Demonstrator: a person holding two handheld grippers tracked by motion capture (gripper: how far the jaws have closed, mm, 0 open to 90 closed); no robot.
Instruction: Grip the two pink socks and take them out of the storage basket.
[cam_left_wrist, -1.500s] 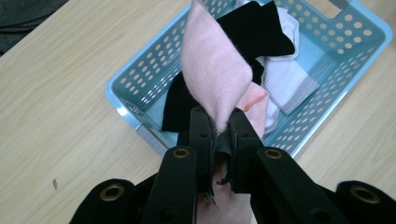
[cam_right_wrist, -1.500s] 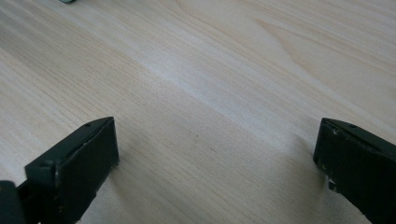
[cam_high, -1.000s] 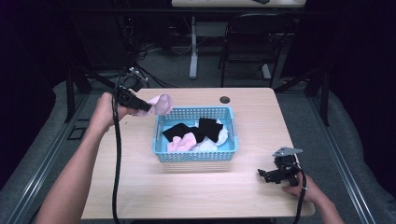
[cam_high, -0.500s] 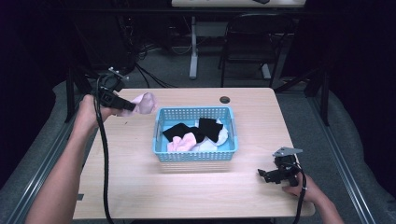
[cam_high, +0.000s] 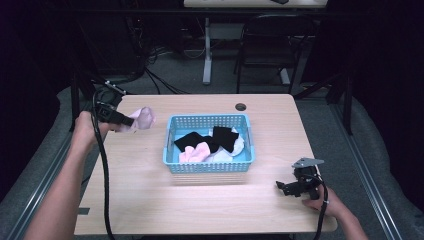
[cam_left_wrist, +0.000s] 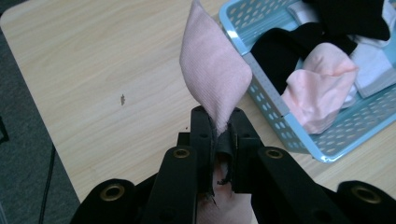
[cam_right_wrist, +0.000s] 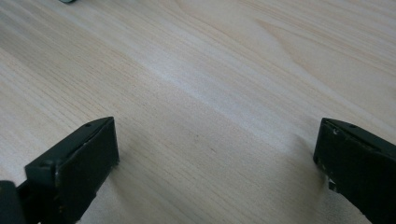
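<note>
Holding a pink sock (cam_high: 142, 119) by one end, the left gripper (cam_high: 123, 120) is above the far left part of the table (cam_high: 150, 200), just left of the blue basket (cam_high: 209, 167). Its jaws are pressed tight on the fabric; in the left gripper view the sock (cam_left_wrist: 214, 79) stands out beyond the jaws, over bare wood, and the basket (cam_left_wrist: 275, 100) is to its right. The work, as I judge it, is to take socks out of the basket and lay them on the table, and the step now is to put this one down.

To do it well, I would lower the hand until the free end of the sock touches the wood first, then draw the gripper a little toward the left edge, so the sock lies flat and not folded on itself. The jaws should be released only when most of the sock rests on the table. It is better to keep the spot well apart from the basket wall, because more socks must find place there.

Inside the basket remain a black sock (cam_high: 205, 140), another pink one (cam_high: 195, 152) and a white piece (cam_high: 235, 146).

At the near right corner, the right gripper (cam_high: 281, 186) rests low with its jaws wide apart and nothing between them. It can wait there, or steady the basket for the next pick.
</note>
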